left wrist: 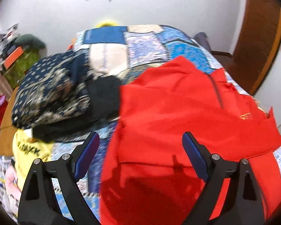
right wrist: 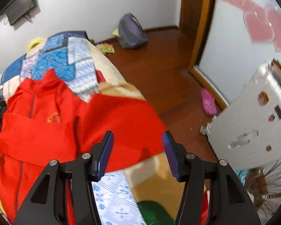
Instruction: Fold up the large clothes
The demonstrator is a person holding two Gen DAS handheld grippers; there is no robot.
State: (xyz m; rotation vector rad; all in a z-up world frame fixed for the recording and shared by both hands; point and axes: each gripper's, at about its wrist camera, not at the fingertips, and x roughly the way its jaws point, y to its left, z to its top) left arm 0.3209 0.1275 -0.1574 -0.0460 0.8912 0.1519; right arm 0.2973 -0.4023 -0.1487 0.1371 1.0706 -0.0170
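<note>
A red zip jacket [left wrist: 178, 103] lies spread on the patchwork quilt [left wrist: 146, 43] of a bed, collar toward the far end. My left gripper [left wrist: 140, 136] hovers above the jacket's near left part, open wide, with nothing between its blue pads. In the right wrist view the same jacket [right wrist: 56, 131] stretches left, and one sleeve reaches toward the bed's right edge. My right gripper [right wrist: 137, 134] hangs open over that sleeve, apart from the cloth, on the quilt's [right wrist: 75, 61] right side.
Left of the jacket sits a pile: a dark patterned garment [left wrist: 50, 91], a black one [left wrist: 101, 97] and a yellow one [left wrist: 28, 150]. Beside the bed's right edge are wooden floor, a purple bag [right wrist: 131, 33], a pink shoe [right wrist: 208, 102] and a white cabinet [right wrist: 252, 121].
</note>
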